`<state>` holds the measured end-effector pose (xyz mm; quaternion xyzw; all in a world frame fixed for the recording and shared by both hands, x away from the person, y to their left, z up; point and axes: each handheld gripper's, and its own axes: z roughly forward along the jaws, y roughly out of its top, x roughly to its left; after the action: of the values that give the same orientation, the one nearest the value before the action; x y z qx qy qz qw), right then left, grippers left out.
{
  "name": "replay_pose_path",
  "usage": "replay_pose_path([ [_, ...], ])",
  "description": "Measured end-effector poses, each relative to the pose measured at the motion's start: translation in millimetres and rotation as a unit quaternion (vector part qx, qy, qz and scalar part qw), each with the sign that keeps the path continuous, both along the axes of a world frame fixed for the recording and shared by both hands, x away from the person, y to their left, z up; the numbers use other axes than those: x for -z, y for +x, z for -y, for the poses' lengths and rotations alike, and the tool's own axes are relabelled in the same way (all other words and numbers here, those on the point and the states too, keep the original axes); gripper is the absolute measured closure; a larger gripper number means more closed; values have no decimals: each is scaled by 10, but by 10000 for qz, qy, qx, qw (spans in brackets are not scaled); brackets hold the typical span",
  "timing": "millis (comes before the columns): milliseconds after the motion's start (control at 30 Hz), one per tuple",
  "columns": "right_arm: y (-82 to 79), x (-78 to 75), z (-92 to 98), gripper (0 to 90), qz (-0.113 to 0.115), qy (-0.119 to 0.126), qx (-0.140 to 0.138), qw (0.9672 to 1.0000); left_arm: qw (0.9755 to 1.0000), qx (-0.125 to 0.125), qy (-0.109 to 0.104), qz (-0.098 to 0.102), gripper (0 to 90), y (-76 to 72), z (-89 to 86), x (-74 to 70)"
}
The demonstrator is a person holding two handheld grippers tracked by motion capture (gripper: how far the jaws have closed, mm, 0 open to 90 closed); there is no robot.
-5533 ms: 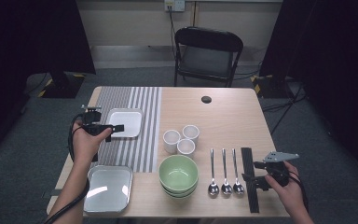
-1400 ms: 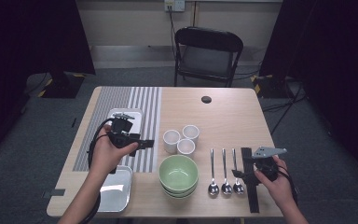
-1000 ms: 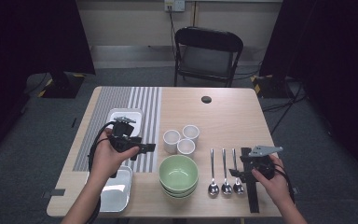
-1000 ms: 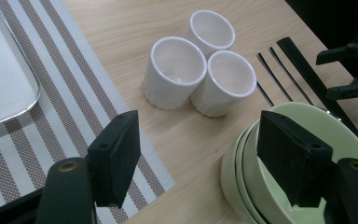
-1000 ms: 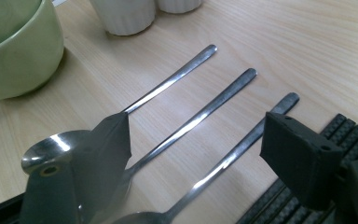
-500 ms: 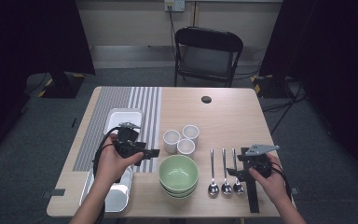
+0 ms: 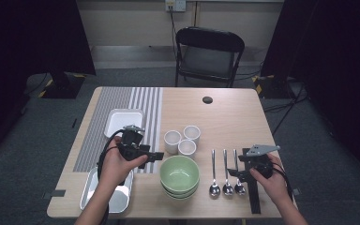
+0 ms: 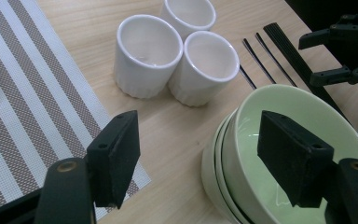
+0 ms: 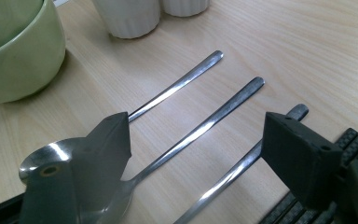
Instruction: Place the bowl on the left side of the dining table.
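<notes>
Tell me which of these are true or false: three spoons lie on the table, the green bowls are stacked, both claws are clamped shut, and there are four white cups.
Three spoons lie side by side: true.
The green bowls are stacked: true.
Both claws are clamped shut: false; the left claw and the right claw both stand open, gripping nothing.
Four white cups stand together: false; there are three.

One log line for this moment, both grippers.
left gripper: open, over green bowls rim | right gripper: open, above spoons | nothing held
</notes>
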<state>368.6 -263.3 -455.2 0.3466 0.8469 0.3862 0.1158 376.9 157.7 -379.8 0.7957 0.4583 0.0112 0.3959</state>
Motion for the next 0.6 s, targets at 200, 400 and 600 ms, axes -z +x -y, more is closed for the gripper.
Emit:
replay_pose_path([
  [200, -11, -6, -8, 232, -7, -8, 16, 10000, 10000, 57, -5, -33, 298, -22, 29, 38],
  [400, -17, -5, -7, 232, -9, -11, 17, 10000, 9999, 112, -33, -4, 299, -54, 80, 42],
  [600, -20, -3, -2, 232, -13, -2, 4, 10000, 9998, 185, -28, -49, 299, -85, 141, 79],
])
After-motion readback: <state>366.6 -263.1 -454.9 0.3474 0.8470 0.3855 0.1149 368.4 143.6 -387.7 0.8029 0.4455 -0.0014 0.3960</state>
